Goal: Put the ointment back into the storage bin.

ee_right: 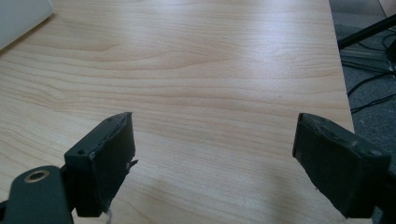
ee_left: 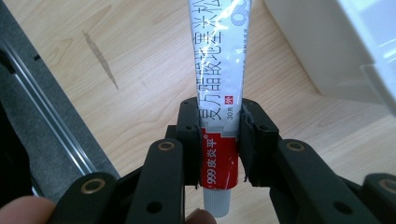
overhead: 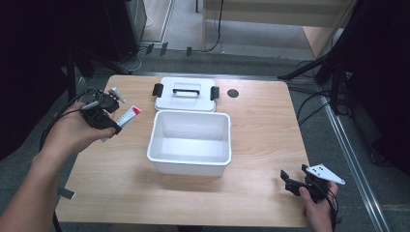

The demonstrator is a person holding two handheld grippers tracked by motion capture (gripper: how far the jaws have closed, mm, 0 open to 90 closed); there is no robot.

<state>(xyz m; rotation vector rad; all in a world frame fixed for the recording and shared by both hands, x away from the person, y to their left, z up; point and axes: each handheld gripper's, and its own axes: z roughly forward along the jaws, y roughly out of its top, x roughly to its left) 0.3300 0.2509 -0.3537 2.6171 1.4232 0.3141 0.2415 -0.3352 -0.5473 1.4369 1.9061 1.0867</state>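
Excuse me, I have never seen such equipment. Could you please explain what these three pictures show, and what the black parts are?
A person holds a hand-operated gripper in each hand. The high view looks down from above the table. The other two pictures come from cameras riding on the grippers, looking along their black fingers. The left gripper is shut on a red and white ointment tube, gripped near its cap end. The right gripper is open over bare wood. On the table stand an open white box and, behind it, its lid with a black handle.
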